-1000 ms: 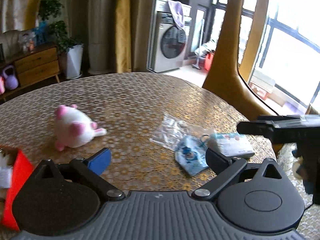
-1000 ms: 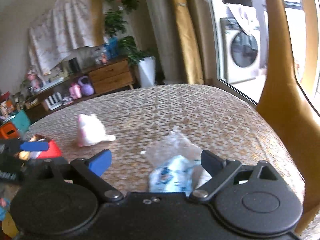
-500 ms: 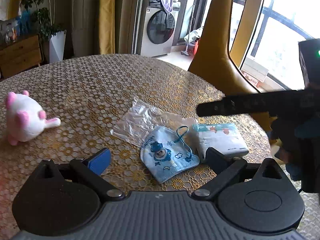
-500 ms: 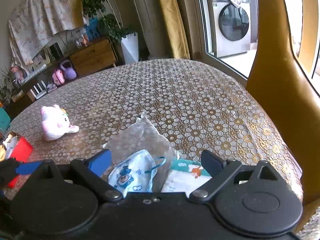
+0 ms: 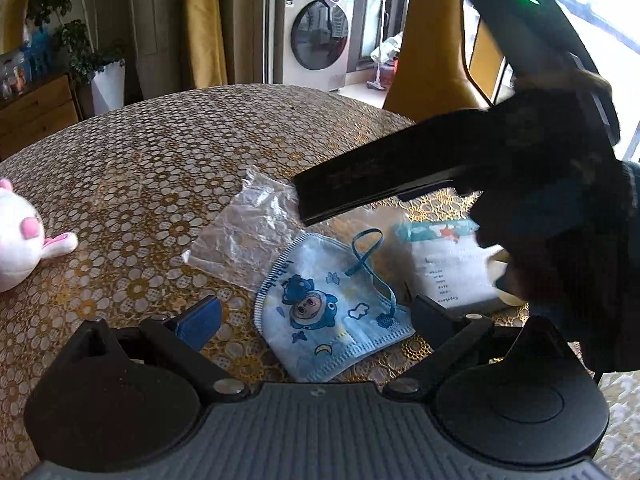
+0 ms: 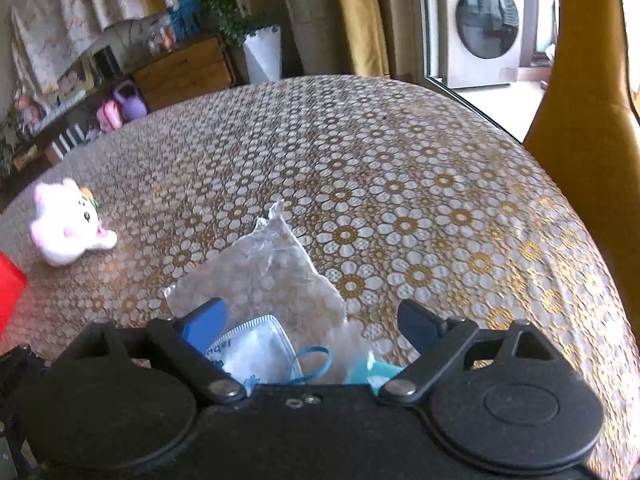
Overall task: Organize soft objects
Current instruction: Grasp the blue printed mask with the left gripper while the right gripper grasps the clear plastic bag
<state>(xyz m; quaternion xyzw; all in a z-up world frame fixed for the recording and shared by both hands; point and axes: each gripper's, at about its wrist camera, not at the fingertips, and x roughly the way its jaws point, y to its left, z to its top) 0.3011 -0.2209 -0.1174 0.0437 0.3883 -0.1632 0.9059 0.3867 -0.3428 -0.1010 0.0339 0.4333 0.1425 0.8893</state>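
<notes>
Your table [image 5: 160,168] wears a glossy floral cloth. On it the soft pleated mask [image 5: 328,312] lies between your left gripper's [image 5: 316,316] released fingers. Your right gripper [image 6: 312,320] tilts down over the mask, empty fingers closing slightly.

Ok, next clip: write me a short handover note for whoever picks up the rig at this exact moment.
Left hand-held gripper: open, empty, poised over the blue cartoon face mask.
Right hand-held gripper: jaws wide and closing slightly, nothing pinched; the mask and clear plastic bag lie below it.
Things: mask, bag and a white tissue pack sit clustered on the patterned table; the pink-and-white plush toy lies apart at the left, near a red container.
Done: nothing visibly sorted yet.
Left: pick up the mask, likely bag it, then gather the rest.
</notes>
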